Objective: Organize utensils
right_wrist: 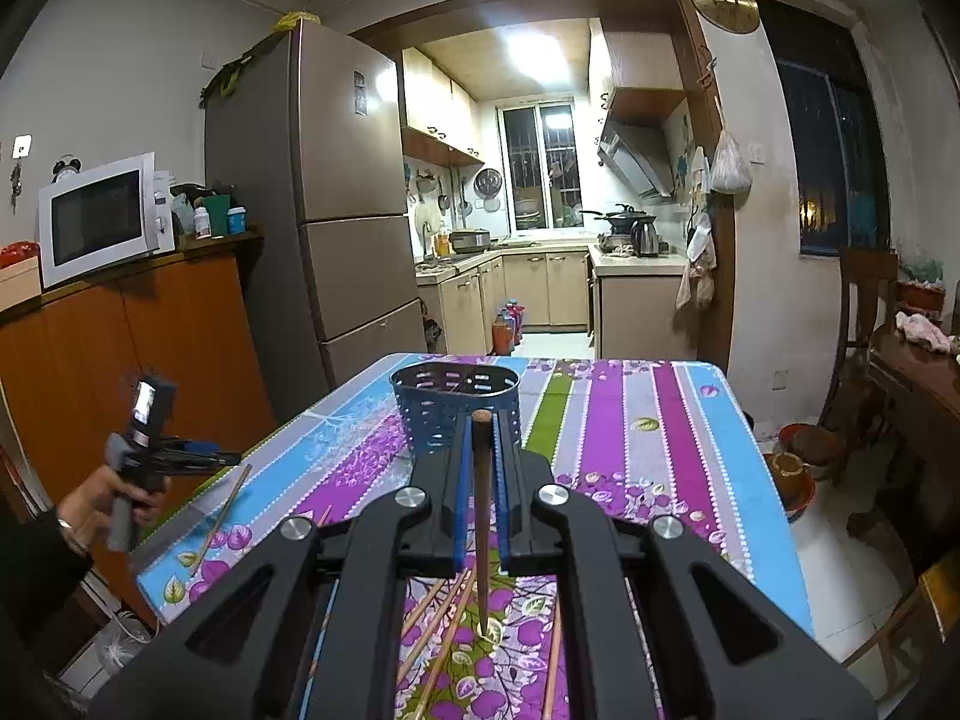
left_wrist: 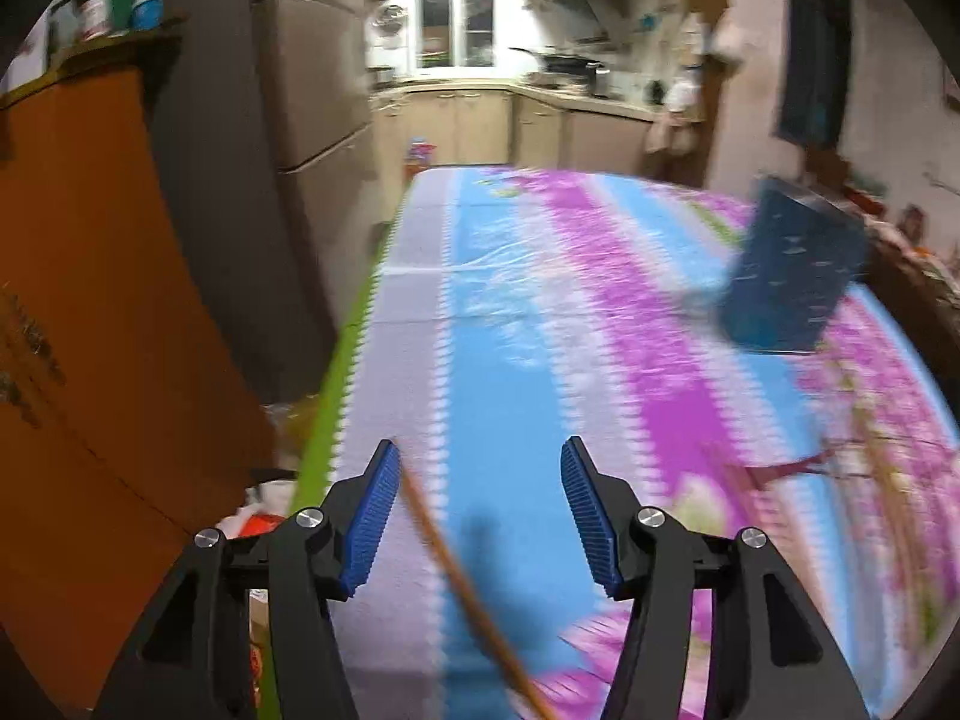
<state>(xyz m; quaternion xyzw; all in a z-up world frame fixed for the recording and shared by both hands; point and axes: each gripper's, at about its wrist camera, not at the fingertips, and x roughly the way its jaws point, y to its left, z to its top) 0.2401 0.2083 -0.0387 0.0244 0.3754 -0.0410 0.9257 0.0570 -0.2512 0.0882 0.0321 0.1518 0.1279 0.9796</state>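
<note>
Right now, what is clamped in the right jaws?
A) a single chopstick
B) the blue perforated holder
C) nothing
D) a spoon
A: the right gripper is shut on one brown chopstick standing upright between its jaws, with the blue perforated holder standing apart on the table beyond it.

My right claw (right_wrist: 480,480) holds one chopstick (right_wrist: 480,516) upright above the table (right_wrist: 660,432). The utensil basket (right_wrist: 454,405) stands on the table directly beyond this claw, toward the far edge. More chopsticks (right_wrist: 438,618) lie on the table beneath the claw. A single chopstick (right_wrist: 221,517) lies near the table's left edge. My left claw (right_wrist: 207,457) sits beside that edge, left of the basket.
</note>
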